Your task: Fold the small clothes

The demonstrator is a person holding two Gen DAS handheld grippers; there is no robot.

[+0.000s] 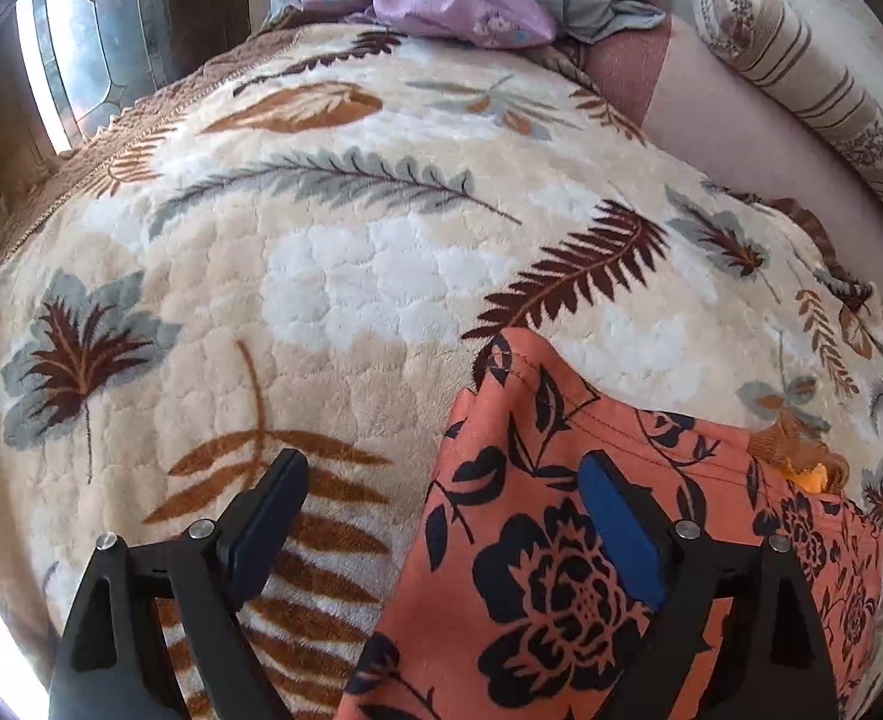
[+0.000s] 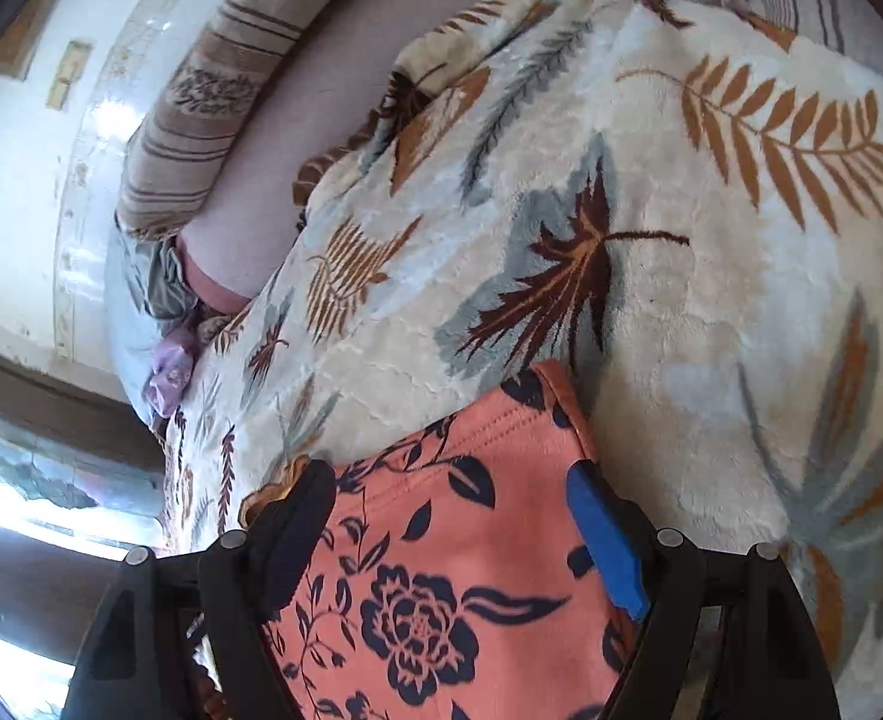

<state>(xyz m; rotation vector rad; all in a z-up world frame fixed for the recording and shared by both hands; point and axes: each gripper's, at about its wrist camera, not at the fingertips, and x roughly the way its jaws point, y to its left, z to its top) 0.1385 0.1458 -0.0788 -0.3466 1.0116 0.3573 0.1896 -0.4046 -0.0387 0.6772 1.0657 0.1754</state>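
Coral floral garment (image 1: pixel 561 570) lies on plush leaf-print blanket (image 1: pixel 333 276); both grippers' fingers spread, released.

Left gripper (image 1: pixel 441 474): matte black two-finger frame, angular struts with triangular cut-outs, round silver screw heads at the pivots. Finger at 3 o'clock carries a bright blue pad (image 1: pixel 618 534); pad at 9 o'clock looks dark navy. Right gripper (image 2: pixel 453 486): same black build, silver screws, blue pad (image 2: pixel 606 540) at 3 o'clock, dark one at 9.

Sunlit window (image 1: pixel 57 54), leaf-print bed blanket (image 1: pixel 345 276)
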